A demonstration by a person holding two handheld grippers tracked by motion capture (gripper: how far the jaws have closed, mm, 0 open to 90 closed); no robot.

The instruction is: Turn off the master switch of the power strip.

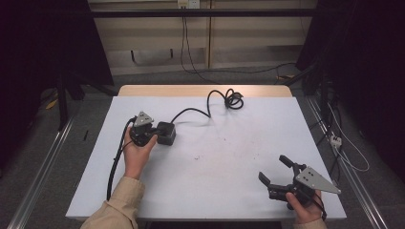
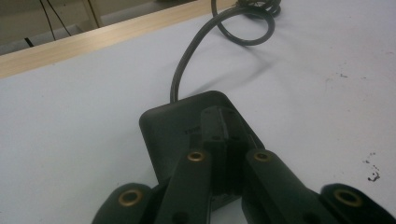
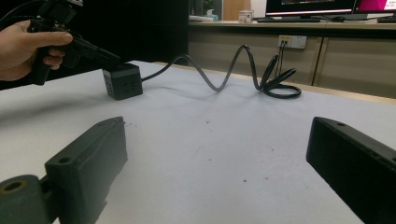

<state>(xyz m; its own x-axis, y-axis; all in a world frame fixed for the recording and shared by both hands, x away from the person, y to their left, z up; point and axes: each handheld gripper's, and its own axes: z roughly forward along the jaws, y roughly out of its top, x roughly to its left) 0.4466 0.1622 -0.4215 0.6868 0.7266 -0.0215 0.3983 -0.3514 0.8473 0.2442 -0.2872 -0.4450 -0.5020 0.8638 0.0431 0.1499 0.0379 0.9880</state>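
Left hand-held gripper (image 1: 152, 135) is clenched on the black power cube (image 1: 165, 133) at the tabletop (image 1: 229, 181)'s left; right hand-held gripper (image 1: 276, 171) gapes released, near right

A white table (image 1: 215, 191) with a wooden far edge (image 1: 205, 90) carries small dark specks (image 1: 198, 156), and behind it a wall socket (image 3: 290, 41) and monitors (image 3: 308, 5) stand.

adapter (image 1: 165, 133) left on table (image 1: 229, 191) — cord (image 1: 224, 98) behind

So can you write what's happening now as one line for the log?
left tool: jaws nearly closed on small black plastic cube with cable | right tool: open, empty, near table edge | white table
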